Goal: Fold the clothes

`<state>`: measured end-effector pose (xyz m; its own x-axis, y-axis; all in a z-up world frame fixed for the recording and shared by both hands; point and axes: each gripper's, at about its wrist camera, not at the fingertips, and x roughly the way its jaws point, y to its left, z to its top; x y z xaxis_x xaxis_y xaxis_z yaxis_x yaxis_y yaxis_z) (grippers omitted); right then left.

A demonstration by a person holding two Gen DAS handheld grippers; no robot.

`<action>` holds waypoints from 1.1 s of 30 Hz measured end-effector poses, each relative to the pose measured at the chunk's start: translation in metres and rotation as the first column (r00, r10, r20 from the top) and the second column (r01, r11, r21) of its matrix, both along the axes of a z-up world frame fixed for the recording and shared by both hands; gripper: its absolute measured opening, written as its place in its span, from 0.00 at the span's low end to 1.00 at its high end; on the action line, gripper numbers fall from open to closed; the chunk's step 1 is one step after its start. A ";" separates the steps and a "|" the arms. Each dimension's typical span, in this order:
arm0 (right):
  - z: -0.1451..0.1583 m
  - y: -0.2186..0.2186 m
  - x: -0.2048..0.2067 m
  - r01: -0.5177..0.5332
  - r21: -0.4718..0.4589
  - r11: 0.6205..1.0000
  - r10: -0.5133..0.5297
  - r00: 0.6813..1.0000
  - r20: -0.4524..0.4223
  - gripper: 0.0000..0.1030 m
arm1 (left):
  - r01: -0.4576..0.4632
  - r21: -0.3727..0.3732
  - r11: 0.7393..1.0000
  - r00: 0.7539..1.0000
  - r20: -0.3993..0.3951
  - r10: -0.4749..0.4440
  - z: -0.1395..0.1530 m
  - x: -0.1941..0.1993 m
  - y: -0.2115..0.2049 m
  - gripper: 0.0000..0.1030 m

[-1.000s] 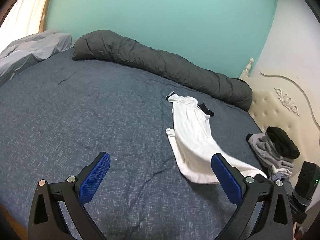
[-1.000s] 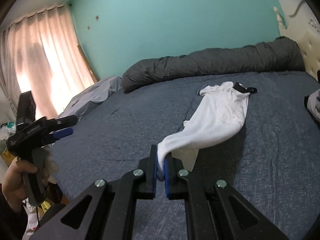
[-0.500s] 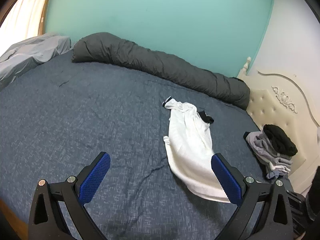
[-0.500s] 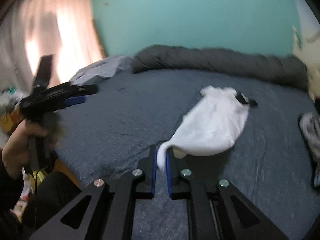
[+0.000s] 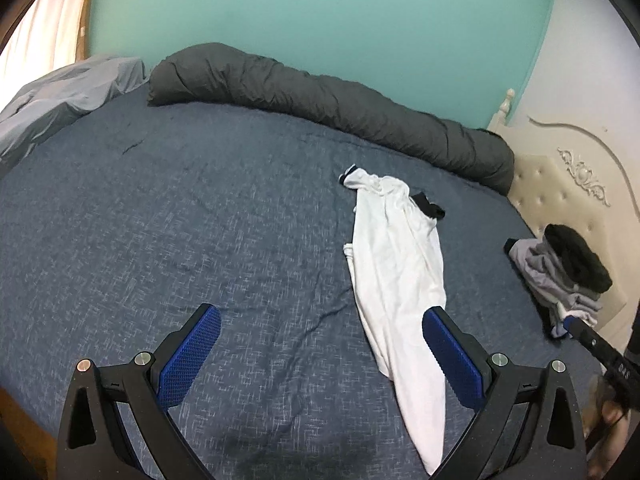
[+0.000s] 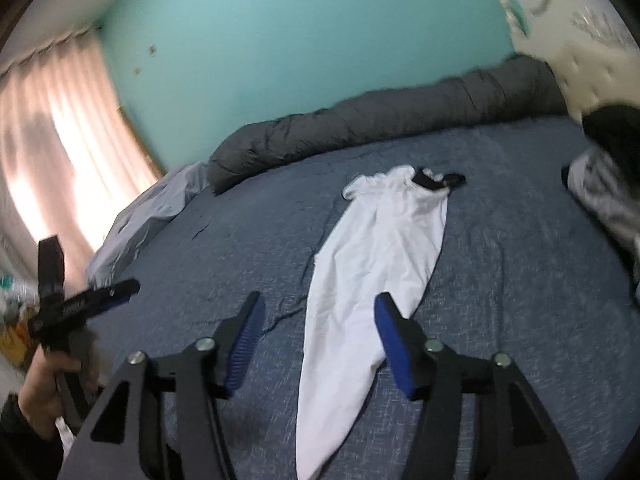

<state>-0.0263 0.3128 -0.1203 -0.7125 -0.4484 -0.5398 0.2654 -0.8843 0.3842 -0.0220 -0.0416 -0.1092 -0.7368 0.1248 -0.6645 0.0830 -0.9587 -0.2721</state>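
A white garment with black trim (image 5: 396, 264) lies stretched in a long narrow strip on the blue bed (image 5: 160, 240), its near end reaching the bed's front edge. It also shows in the right wrist view (image 6: 372, 264), running between my fingers. My left gripper (image 5: 320, 356) is open and empty above the bed, the garment beside its right finger. My right gripper (image 6: 320, 340) is open and empty, hovering over the garment's near end.
A rolled dark grey duvet (image 5: 328, 108) lies along the far side of the bed. A pale grey sheet (image 5: 60, 96) sits at the far left. A pile of grey and black clothes (image 5: 564, 272) sits at the right by the cream headboard (image 5: 560, 184).
My right gripper was shut on the garment's near end; it has opened and let go. The garment now lies flat and stretched on the bed. The left gripper stayed open.
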 end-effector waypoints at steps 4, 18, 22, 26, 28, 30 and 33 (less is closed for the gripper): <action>-0.035 -0.001 -0.032 0.052 -0.047 0.998 -0.048 0.995 0.082 0.59 | 0.021 0.019 1.000 0.999 0.029 -0.022 -0.025 -0.030 0.004 1.00; -0.111 -0.026 -0.136 0.100 -0.064 0.993 -0.090 0.985 0.144 0.64 | 0.103 -0.008 0.995 0.989 0.109 -0.102 -0.110 -0.156 0.022 0.99; -0.123 -0.029 -0.140 0.075 -0.059 0.995 -0.068 0.991 0.118 0.65 | 0.140 -0.028 0.990 0.981 0.141 -0.135 -0.127 -0.190 0.031 0.99; -0.129 -0.022 -0.146 0.074 -0.091 0.993 -0.063 0.991 0.116 0.67 | 0.176 -0.052 0.983 0.969 0.187 -0.163 -0.144 -0.220 0.041 0.99; -0.132 -0.017 -0.144 0.090 -0.099 0.991 -0.080 0.992 0.098 0.68 | 0.187 -0.049 0.981 0.964 0.200 -0.174 -0.150 -0.229 0.044 0.99; -0.136 -0.012 -0.147 0.102 -0.099 0.990 -0.091 0.990 0.108 0.68 | 0.194 -0.059 0.979 0.962 0.206 -0.178 -0.153 -0.236 0.048 0.99; -0.140 -0.004 -0.150 0.121 -0.115 0.986 -0.107 0.987 0.119 0.68 | 0.206 -0.070 0.976 0.956 0.226 -0.186 -0.159 -0.247 0.052 0.99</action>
